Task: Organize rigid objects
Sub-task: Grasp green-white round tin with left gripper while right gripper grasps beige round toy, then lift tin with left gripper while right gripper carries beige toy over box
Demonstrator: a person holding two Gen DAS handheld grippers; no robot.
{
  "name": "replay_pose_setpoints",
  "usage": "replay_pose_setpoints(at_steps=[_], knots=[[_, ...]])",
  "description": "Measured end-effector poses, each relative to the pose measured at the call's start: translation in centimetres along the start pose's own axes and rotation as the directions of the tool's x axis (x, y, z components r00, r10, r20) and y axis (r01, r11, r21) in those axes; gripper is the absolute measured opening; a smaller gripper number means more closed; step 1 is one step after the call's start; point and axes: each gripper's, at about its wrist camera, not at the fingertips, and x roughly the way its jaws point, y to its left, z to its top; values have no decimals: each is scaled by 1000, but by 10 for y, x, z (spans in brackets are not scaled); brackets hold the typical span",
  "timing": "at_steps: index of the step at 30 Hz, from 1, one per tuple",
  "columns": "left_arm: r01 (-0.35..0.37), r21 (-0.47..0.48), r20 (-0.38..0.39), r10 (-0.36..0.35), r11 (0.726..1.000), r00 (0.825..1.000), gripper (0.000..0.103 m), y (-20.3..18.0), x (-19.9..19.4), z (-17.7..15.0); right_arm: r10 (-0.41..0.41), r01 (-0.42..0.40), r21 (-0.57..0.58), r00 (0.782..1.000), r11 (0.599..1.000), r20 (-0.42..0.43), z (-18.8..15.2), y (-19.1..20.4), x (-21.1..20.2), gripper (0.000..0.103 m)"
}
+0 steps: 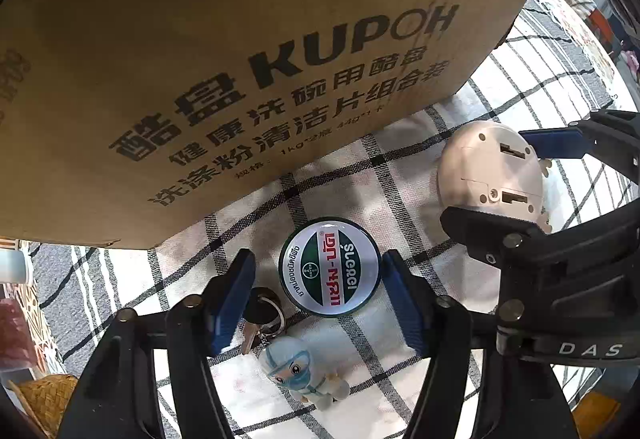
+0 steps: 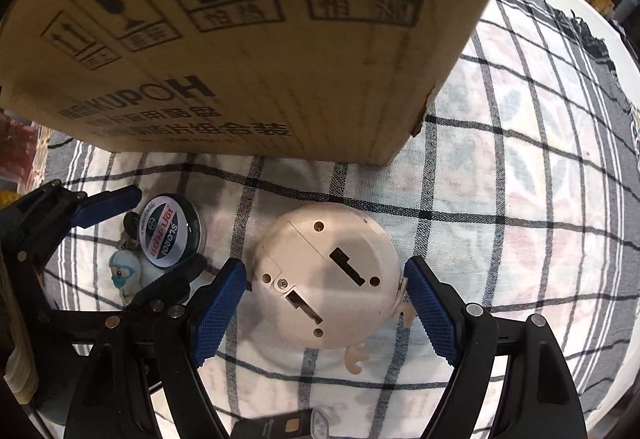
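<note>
Left gripper (image 1: 320, 303), jaws wide, straddles the round tin (image 1: 329, 266) without contact. Right gripper (image 2: 324, 303), equally wide, flanks the cream disc (image 2: 328, 275), right of the tin. Only the right wrist view shows the cardboard box (image 2: 240, 39) corner.

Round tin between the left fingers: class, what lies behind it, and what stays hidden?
Behind the round tin stands a cardboard box on the checked cloth. Only the box's printed side shows; its inside and whatever is beyond it are covered.
</note>
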Motion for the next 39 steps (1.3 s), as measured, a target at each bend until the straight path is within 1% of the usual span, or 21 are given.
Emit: replay_pose_setpoints(at_steps=[3, 4, 11, 15, 19, 26, 29, 33, 36, 39], knots=[[19, 1, 3, -19, 1000, 1000, 52, -5, 4, 3, 4, -4, 3, 1000, 1000, 2, 1, -1, 3, 82], [22, 0, 7, -22, 1000, 1000, 51, -6, 4, 4, 7, -7, 3, 1000, 1000, 3, 1, 1, 6, 82], [22, -15, 24, -22, 1000, 999, 51, -9, 5, 3, 27, -27, 14, 999, 1000, 25, -13, -11, 4, 75], [34, -55, 31, -32, 998, 999, 51, 0, -2, -11, 29, -30, 32, 999, 999, 45, -23, -12, 2, 74], [61, -92, 45, -58, 994, 997, 51, 8, -6, -18, 39, -43, 62, 997, 997, 61, -30, -21, 1, 74], [73, -132, 81, -63, 989, 995, 51, 12, -22, -33, 54, -62, 90, 994, 994, 93, -39, -33, -8, 74], [71, -147, 95, -58, 987, 994, 51, 13, -30, -40, 50, -60, 93, 993, 994, 110, -45, -34, -14, 74], [70, -159, 121, -51, 985, 991, 51, 19, -44, -42, 46, -59, 100, 990, 993, 131, -51, -38, -24, 74], [45, -160, 149, -21, 986, 989, 51, 23, -58, -46, 34, -52, 112, 988, 992, 153, -57, -40, -32, 74], [37, -167, 181, -6, 985, 983, 51, 23, -71, -45, 21, -43, 120, 984, 992, 179, -58, -41, -45, 74]])
